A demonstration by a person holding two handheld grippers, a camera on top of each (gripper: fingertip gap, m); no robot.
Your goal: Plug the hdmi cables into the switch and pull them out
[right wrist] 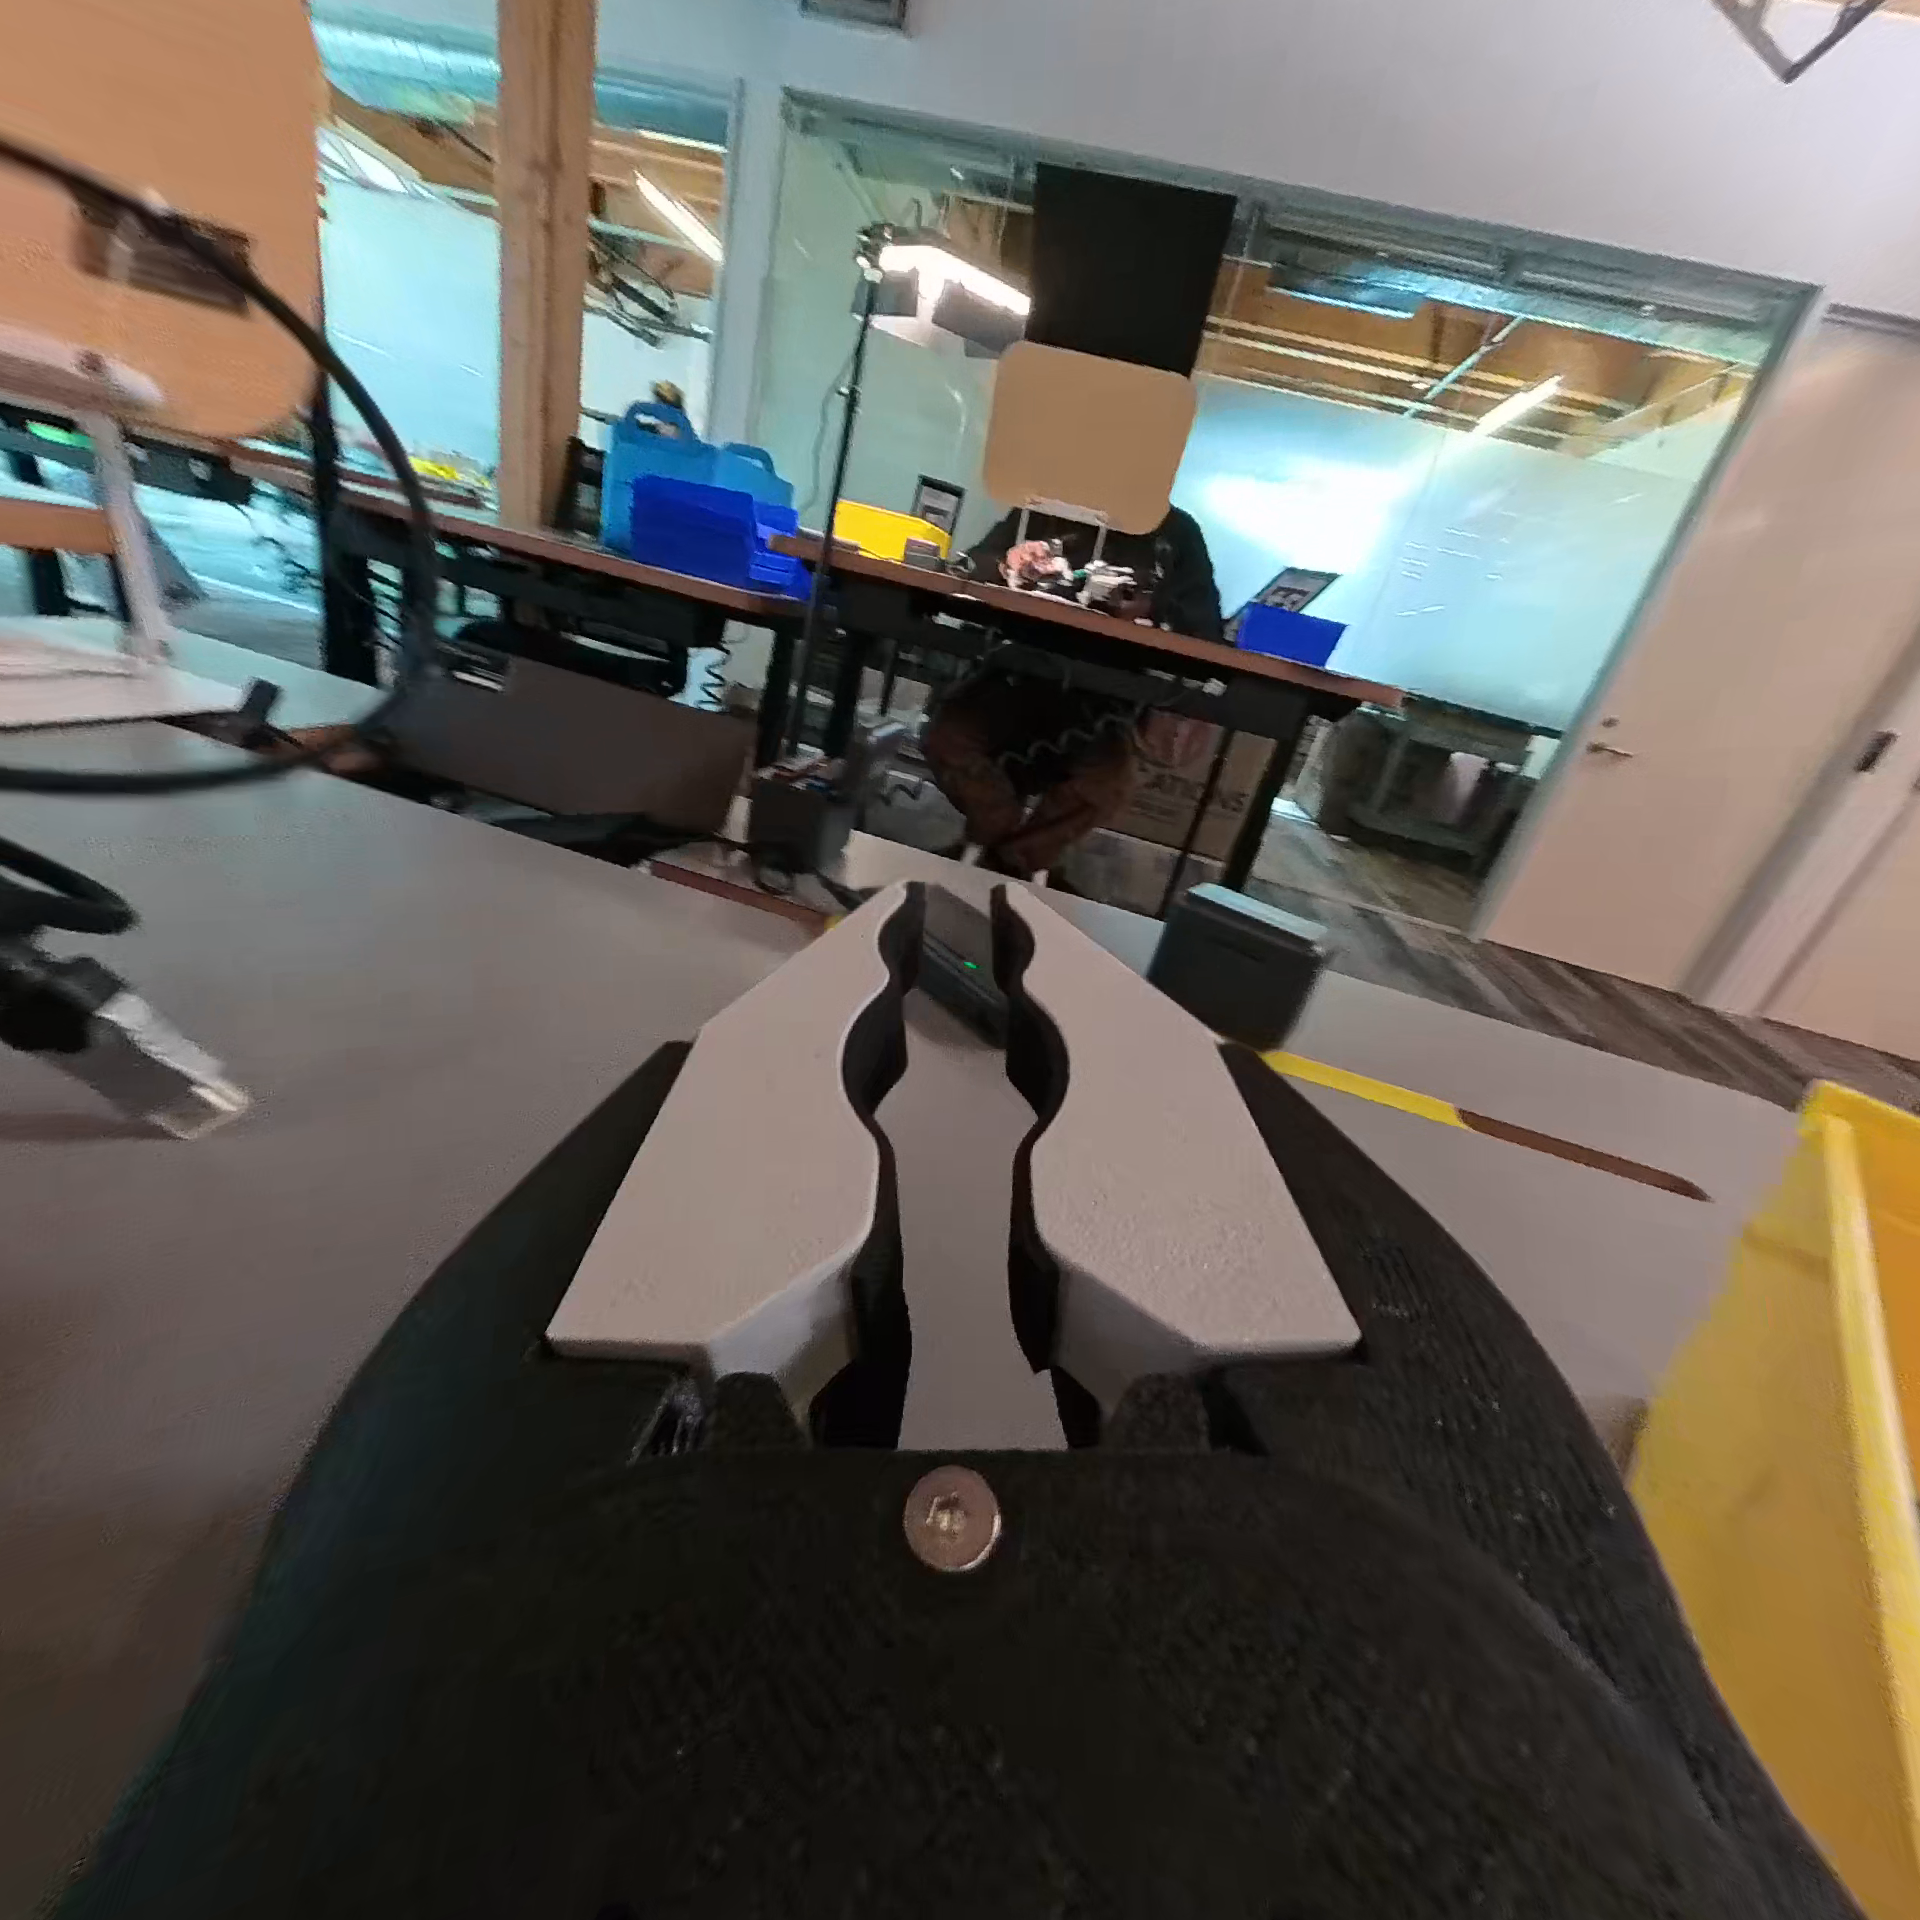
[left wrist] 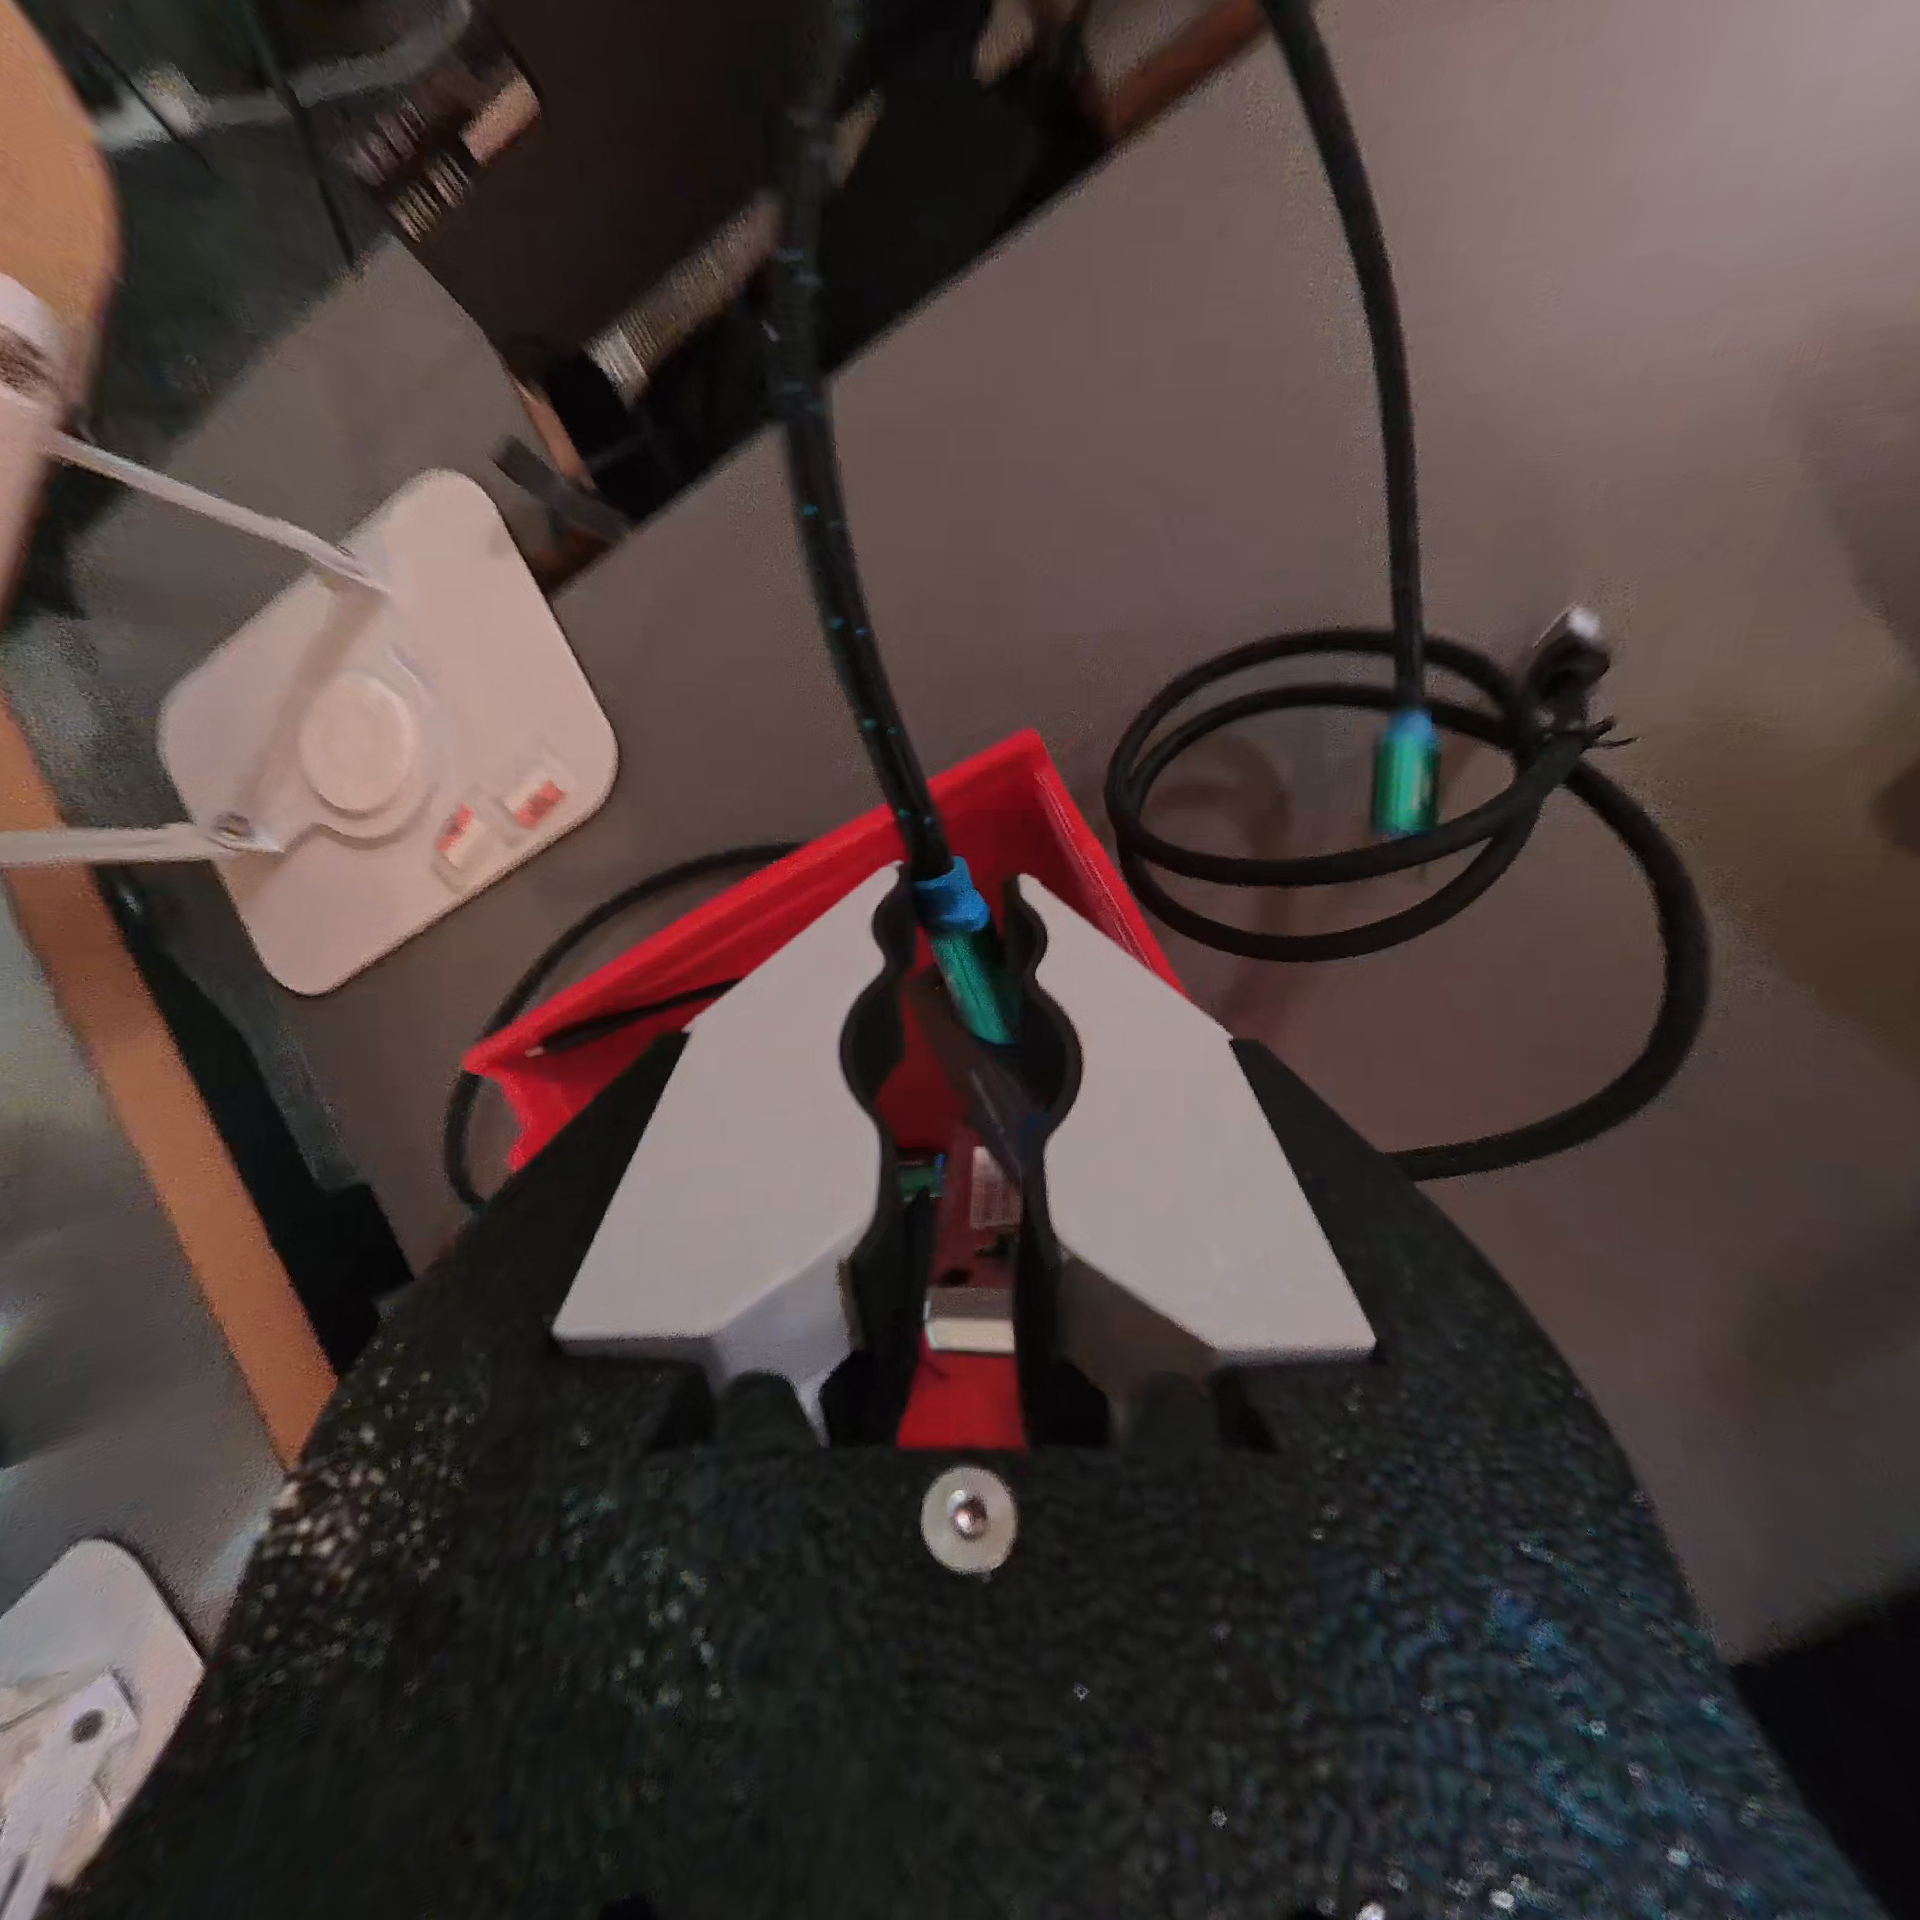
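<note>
HDMI cables come first: one black braided cable with a blue collar and green metallic plug body (left wrist: 961, 961) stands steeply between the grey fingers of the left gripper (left wrist: 958, 904), over a red open-topped plastic tray (left wrist: 1081, 831) on the grey tabletop (left wrist: 1195, 468). The fingers stand narrowly apart around the plug, and they appear to pinch it, though blur keeps the pad contact from being sure. Below the plug a dark boxy part with a metal tab shows in the tray, likely the switch, but I cannot tell whether the plug is seated in it or already free.

A second black cable with a green plug (left wrist: 1405, 774) hangs loose above a coiled black cable (left wrist: 1351, 935), joined to nothing. Another cable end with a bare silver connector (right wrist: 156, 1060) lies unplugged on the tabletop in the right wrist view.

The right gripper (right wrist: 956, 914) is nearly closed on nothing; the small black box with a green light (right wrist: 961, 971) seen between its fingertips lies farther off on the tabletop.

By my reading the task is midway: one plug is being worked and the others are out.
</note>
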